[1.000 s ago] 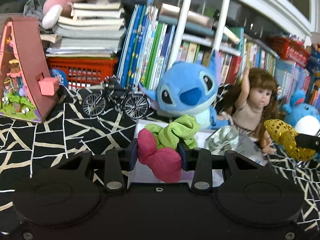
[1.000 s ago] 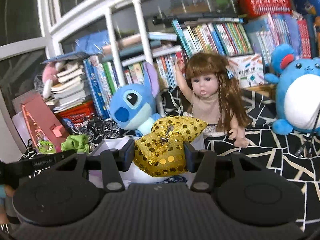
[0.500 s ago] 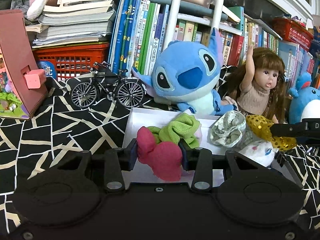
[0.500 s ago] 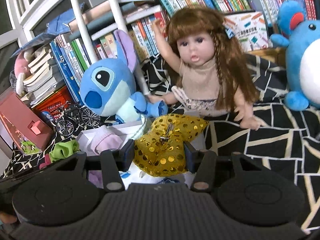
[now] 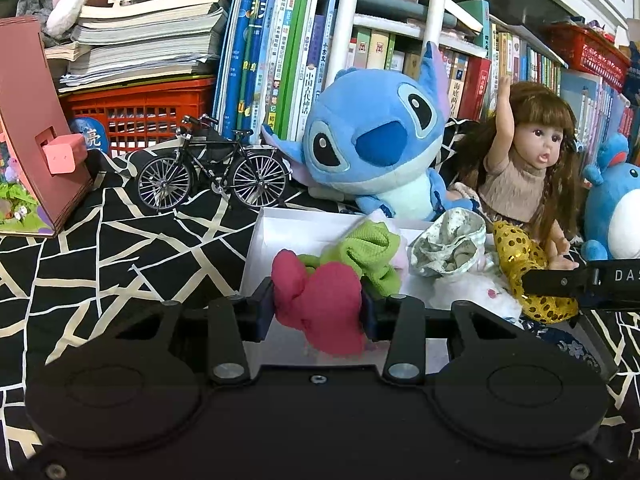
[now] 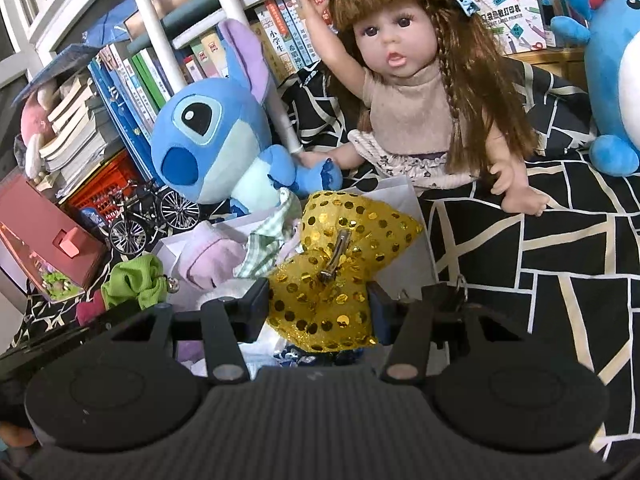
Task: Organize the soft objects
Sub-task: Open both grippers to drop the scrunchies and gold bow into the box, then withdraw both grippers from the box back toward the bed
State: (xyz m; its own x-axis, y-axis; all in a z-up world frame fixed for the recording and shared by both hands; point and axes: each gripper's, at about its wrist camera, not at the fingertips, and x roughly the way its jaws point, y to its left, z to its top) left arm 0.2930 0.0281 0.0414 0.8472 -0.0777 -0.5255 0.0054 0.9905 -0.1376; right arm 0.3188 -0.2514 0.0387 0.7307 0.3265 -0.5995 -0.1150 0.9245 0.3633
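Both hand-held grippers carry soft items above the white box (image 5: 256, 240), which sits on the black-and-white patterned cloth (image 5: 100, 248) in front of the Stitch plush (image 5: 372, 148) and the doll (image 5: 528, 160).

Left hand-held gripper (image 5: 318, 310): closed on a pink and green fabric scrunchie pair (image 5: 320, 300); the pink part is pinched between the jaws, and the green part (image 5: 370, 254) sticks out forward over the box's left half.

Right hand-held gripper (image 6: 318, 308): closed on a gold sequin bow (image 6: 340, 272), metal clip facing up. In the left wrist view the bow (image 5: 520, 264) hangs at the box's right side.

Step in hand, judged: dropping both pieces into the box. To do it well, each gripper should come low over the contents before the jaws part, so the light fabric falls inside the walls rather than over the rim. The bow sits close to the right edge and would do better nudged inward. The green part trails ahead of the left jaws, so the release should happen well inside the box. The two grippers are near each other and need room to open.

Box contents: a pale green patterned fabric piece (image 5: 448, 240), a lilac-pink soft item (image 6: 212, 256), a white fluffy item (image 5: 476, 292), and a dark blue patterned fabric (image 5: 560, 340) at the near right. Already fairly full on the right; the left half shows bare white floor.
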